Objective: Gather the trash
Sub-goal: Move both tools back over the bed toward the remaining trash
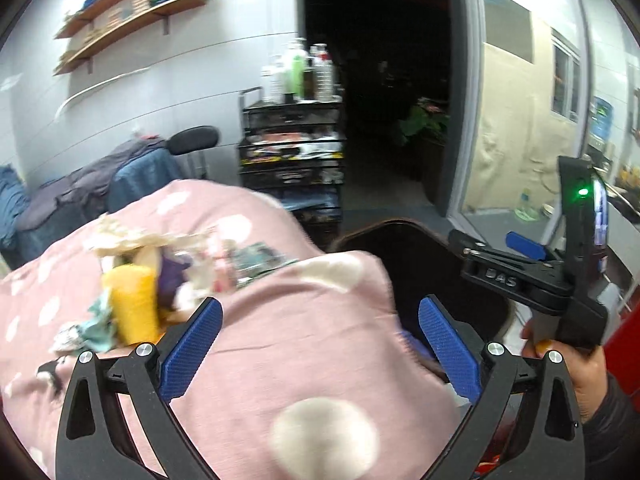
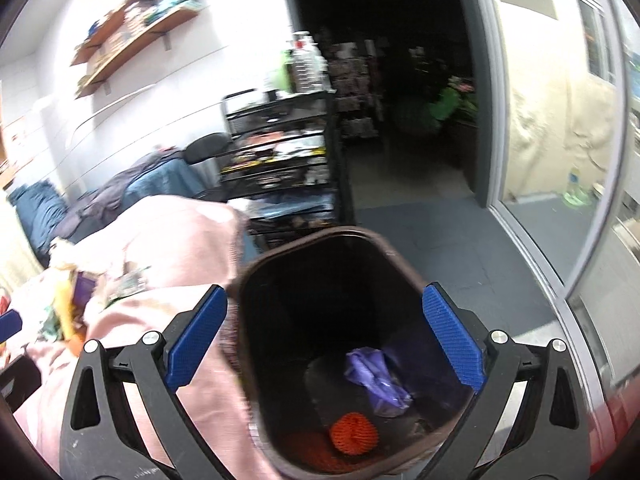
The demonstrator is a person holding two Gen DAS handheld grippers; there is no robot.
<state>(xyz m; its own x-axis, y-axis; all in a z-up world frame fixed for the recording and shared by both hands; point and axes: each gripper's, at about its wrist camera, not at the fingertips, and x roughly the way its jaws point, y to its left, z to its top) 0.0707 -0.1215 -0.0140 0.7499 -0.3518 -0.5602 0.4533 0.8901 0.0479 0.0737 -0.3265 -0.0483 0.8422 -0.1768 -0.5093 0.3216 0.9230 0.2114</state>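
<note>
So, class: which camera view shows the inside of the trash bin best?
The right wrist view: it looks straight into the trash bin, showing a purple bag and orange netting at the bottom. The left wrist view shows only part of its dark rim behind the pink cloth.

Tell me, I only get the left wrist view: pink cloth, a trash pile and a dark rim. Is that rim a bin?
Observer: Yes, a dark bin, open-topped, seen from above in the right wrist view.
Operator: Anything in it?
Observer: A crumpled purple bag lies at the bottom.
Operator: Just that?
Observer: No, an orange mesh ball sits beside it.
Operator: Is the right gripper holding something?
Observer: No, the right gripper is open above the bin, nothing between its fingers.
</note>
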